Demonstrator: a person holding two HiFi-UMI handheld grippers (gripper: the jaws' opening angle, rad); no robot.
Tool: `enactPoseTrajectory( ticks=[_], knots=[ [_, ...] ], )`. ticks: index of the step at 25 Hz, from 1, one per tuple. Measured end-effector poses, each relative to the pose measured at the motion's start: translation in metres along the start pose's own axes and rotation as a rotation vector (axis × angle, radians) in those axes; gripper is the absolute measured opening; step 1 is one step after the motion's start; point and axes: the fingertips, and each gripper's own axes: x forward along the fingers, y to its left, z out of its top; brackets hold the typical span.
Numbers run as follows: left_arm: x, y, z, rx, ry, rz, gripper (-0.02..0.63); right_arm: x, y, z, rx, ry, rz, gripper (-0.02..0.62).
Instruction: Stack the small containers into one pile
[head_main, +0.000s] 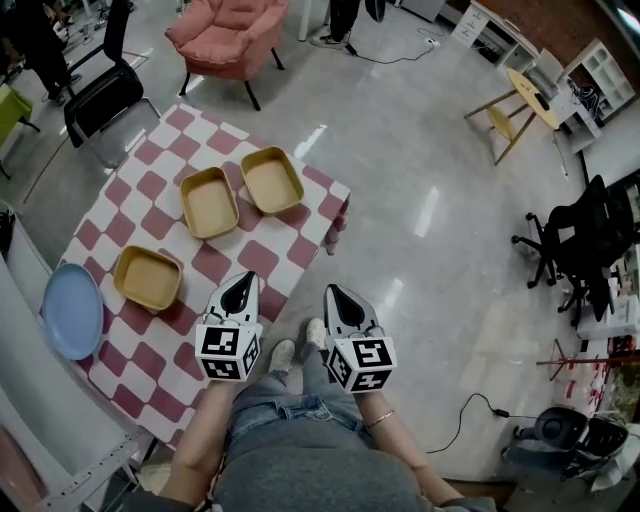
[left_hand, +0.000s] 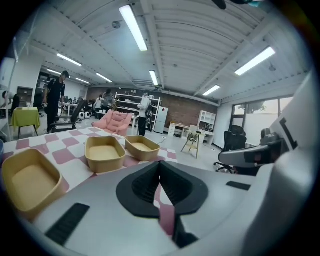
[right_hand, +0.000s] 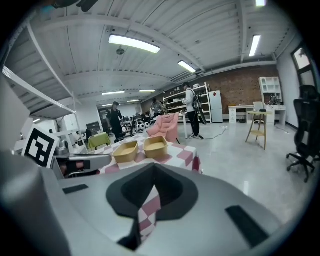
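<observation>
Left gripper (head_main: 242, 282): jaws pressed together, nothing between them; it hangs over the near part of the desk (head_main: 150, 372), which has a red-and-white check cloth

Right gripper (head_main: 332, 293): jaws also together and empty; it sits just right of the left gripper, past the desk's edge and over the floor

Near container (head_main: 148, 278): tan, upright, empty; it lies ahead and to the left of the left gripper, close but not touching

Plate (head_main: 72, 310): blue, further left of the left gripper, beside the near container at the desk's left edge

Middle container (head_main: 209, 203): ahead of the left gripper, well past the near one, upright and empty

Far container (head_main: 272, 180): just beyond the middle one and a little right, the two side by side and almost touching; roughly ahead and left of the right gripper

All three containers lie singly, none inside another

Armchair (head_main: 228, 30): pink, on the floor beyond the desk

Stool (head_main: 515, 105): wooden, far ahead and right of the right gripper
</observation>
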Motion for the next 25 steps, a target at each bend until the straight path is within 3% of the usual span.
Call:
enactPoseTrajectory(
  ticks=[6, 13, 25],
  knots=[
    [-0.001, 0.022, 0.007, -0.034, -0.019, 0.121, 0.017, 0.035, 0.01, 0.015, -0.046, 0.018, 0.123, 0.011],
    [-0.009, 0.049, 0.011, -0.081, -0.039, 0.316, 0.017, 0.078, 0.033, 0.034, -0.113, 0.048, 0.327, 0.011],
    [-0.029, 0.063, 0.006, -0.2, -0.078, 0.571, 0.017, 0.11, 0.061, 0.047, -0.195, 0.096, 0.583, 0.011]
  ],
)
